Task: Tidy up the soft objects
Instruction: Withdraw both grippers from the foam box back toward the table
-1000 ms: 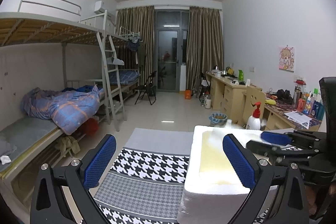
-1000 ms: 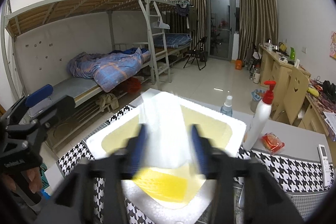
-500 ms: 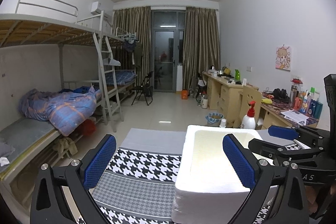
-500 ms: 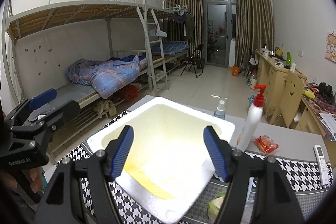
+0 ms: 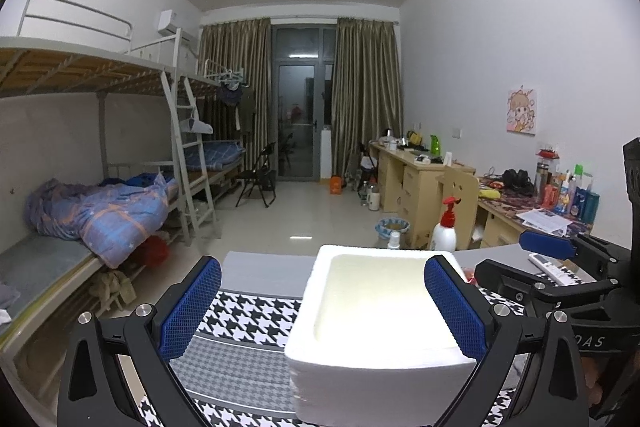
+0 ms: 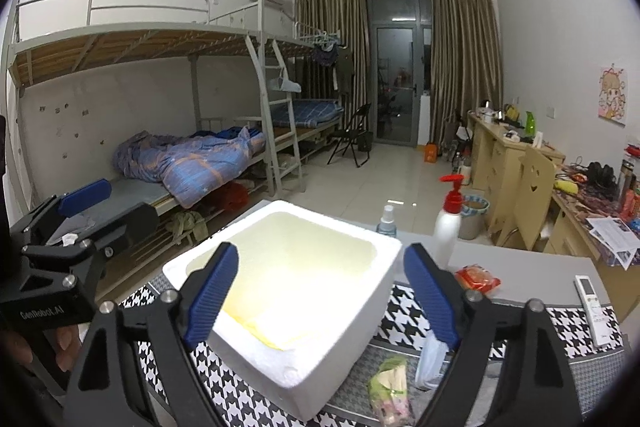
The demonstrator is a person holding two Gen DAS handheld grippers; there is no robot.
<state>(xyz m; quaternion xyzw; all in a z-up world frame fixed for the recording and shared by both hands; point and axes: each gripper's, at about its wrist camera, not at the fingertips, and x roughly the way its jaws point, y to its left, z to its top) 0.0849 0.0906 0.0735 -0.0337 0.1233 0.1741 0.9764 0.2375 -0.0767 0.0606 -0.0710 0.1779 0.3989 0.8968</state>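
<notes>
A white foam box (image 6: 288, 291) stands on the houndstooth tablecloth (image 6: 400, 319); a pale yellow cloth (image 6: 260, 323) lies inside it. My right gripper (image 6: 320, 291) is open and empty above the box's near side. My left gripper (image 5: 320, 303) is open and empty, to the left of the box (image 5: 376, 331). A greenish soft bundle (image 6: 390, 387) and a light blue cloth item (image 6: 430, 359) lie on the tablecloth right of the box.
A white pump bottle (image 6: 448, 227), a small spray bottle (image 6: 387, 219), a red packet (image 6: 478, 277) and a remote (image 6: 592, 303) sit on the table behind and right. Bunk beds (image 5: 100, 203) stand left, desks (image 5: 424, 179) right.
One second ago my right gripper was shut on a white cloth over the box. It has let go, opened and drawn back. The left gripper has shifted slightly.
</notes>
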